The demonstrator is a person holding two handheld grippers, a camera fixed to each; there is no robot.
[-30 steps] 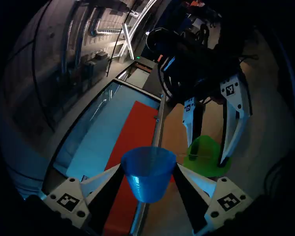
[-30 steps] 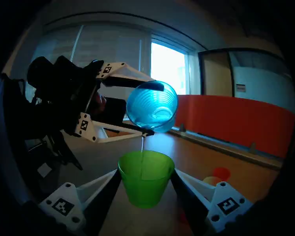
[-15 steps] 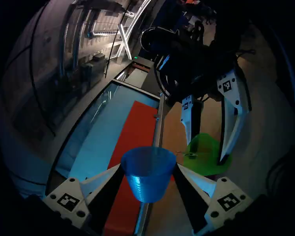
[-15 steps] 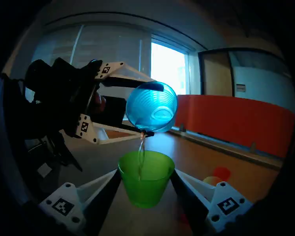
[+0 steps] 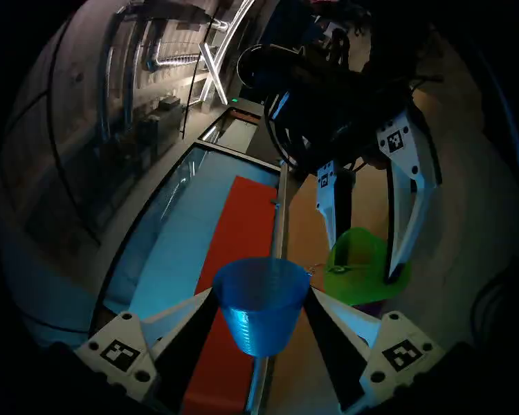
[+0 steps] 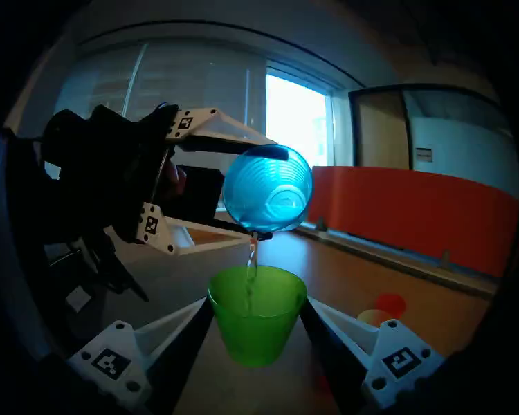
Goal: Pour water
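In the right gripper view my right gripper (image 6: 257, 325) is shut on a green cup (image 6: 257, 319), held upright. Above it the left gripper (image 6: 263, 189) holds a blue cup (image 6: 268, 188) tipped with its mouth toward the camera. A thin stream of water (image 6: 250, 266) falls from the blue cup's rim into the green one. In the left gripper view my left gripper (image 5: 261, 315) is shut on the blue cup (image 5: 261, 304). Beyond it the right gripper (image 5: 367, 270) grips the green cup (image 5: 362, 268).
A wooden table top (image 6: 398, 277) runs under the cups. An orange partition (image 6: 425, 211) stands behind it at the right, with a bright window (image 6: 294, 121) beyond. An orange spot (image 6: 389, 304) lies on the table at the right. A hand (image 6: 173, 181) holds the left gripper.
The blue cup has tipped a little further. The water stream keeps falling into the green cup. In the left gripper view the right gripper and green cup have shifted slightly upward.
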